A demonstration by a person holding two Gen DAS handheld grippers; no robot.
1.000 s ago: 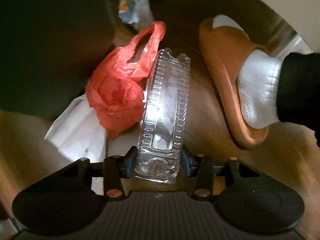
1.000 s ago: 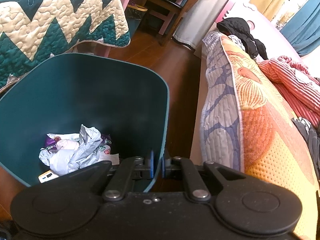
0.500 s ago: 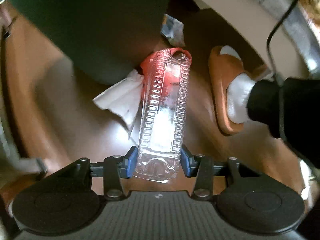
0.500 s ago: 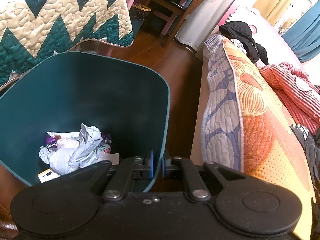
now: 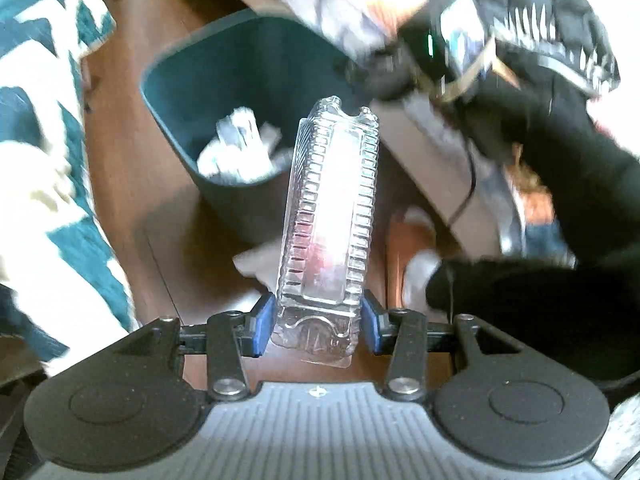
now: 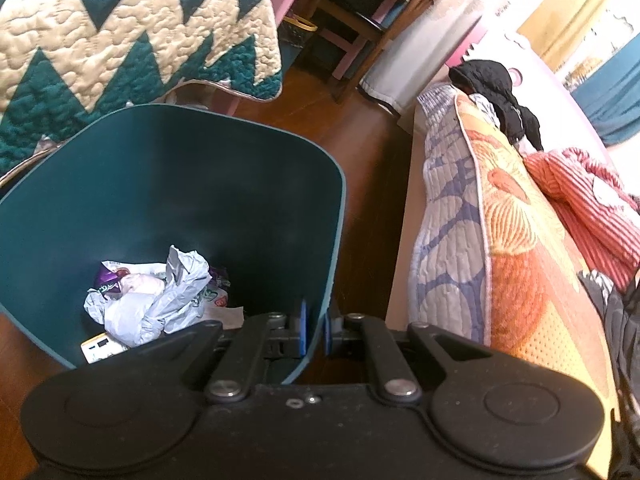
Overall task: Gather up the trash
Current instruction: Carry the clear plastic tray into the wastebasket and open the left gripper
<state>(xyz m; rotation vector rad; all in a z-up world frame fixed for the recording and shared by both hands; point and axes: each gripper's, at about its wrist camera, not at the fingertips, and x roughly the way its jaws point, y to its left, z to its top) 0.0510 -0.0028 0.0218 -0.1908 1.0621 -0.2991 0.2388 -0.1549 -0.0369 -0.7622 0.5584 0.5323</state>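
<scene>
Wood floor [image 5: 132, 184]: left jaws have lifted clear container [image 5: 328, 216] toward bin [image 6: 160, 184], right jaws pinching rim

The right tool [image 6: 315, 330] pinches the teal bin's rim [image 6: 334, 264], crumpled wrappers [image 6: 152, 300] inside.

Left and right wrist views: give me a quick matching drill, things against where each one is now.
Things:
1. clear plastic container
2. teal bin
3. crumpled paper
4. black garment

Places:
A. at the bottom of the bin
B. between the left gripper's pads
C. on the bed's far end
D. rim clamped by the right gripper

Pairs: 1-B, 2-D, 3-A, 4-C
</scene>
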